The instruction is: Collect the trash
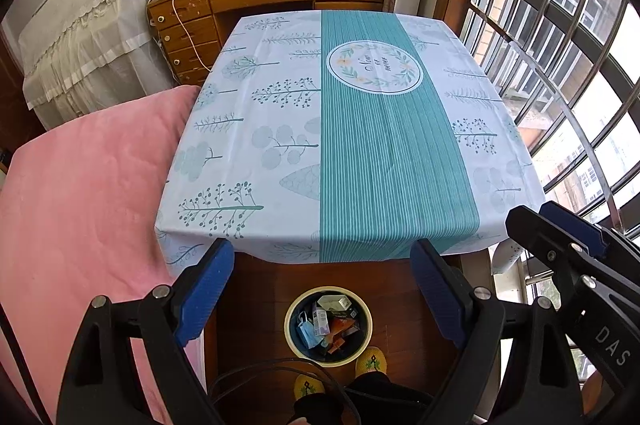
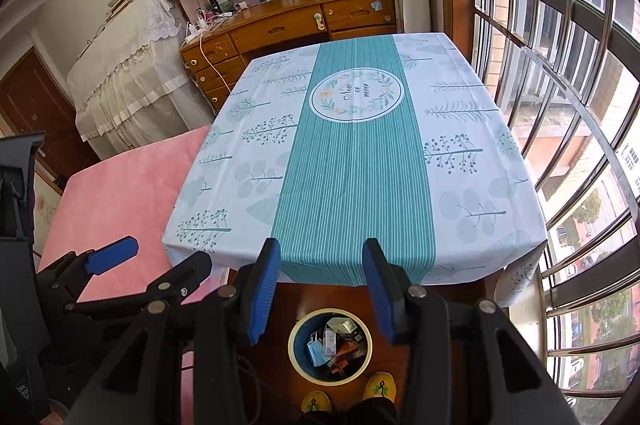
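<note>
Both the left gripper [image 1: 322,299] and the right gripper [image 2: 320,291] hung wide open and empty. At six o'clock, the floor bin [image 1: 289,329] held light, crushable cartons [image 1: 320,321], best pinched by an edge.

Patterned tablecloth [image 1: 280,145] covers the table; bin [image 1: 289,321] on floor [image 1: 256,305].

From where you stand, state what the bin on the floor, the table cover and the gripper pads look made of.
Bin: likely plastic, with a smooth cream rim and dark blue inside. Table cover: thin printed sheet, perhaps vinyl, with a faint sheen and draping edges. Left gripper pads: blue, finely ribbed, probably rubber. Right gripper looks the same.
</note>
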The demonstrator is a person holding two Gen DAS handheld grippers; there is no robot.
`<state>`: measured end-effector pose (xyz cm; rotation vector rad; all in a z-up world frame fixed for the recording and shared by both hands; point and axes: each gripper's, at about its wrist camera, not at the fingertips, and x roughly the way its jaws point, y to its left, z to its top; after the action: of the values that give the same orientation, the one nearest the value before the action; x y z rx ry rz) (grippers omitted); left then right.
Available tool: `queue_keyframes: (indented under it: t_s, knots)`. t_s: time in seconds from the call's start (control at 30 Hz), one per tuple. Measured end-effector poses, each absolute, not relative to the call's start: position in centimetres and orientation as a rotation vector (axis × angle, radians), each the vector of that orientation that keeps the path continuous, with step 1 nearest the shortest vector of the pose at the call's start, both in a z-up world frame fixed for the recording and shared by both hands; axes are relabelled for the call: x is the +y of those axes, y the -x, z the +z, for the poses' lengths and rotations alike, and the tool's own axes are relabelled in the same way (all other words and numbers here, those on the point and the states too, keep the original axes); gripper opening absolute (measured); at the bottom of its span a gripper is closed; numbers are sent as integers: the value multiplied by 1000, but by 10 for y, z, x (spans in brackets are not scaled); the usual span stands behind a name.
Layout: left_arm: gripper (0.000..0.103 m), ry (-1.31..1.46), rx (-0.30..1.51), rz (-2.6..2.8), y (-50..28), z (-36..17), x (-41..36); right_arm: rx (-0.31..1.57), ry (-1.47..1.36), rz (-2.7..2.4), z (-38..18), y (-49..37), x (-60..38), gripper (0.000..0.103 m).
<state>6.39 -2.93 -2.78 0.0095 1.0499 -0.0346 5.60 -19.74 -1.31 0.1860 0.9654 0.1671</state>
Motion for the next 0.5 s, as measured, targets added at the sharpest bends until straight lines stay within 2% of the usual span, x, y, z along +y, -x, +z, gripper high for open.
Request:
queue_keyframes:
  t_s: [0.5]
  knots:
    - [88, -20, 1050, -22, -64, -30, -30, 976, -193, 173, -16, -57, -196, 43]
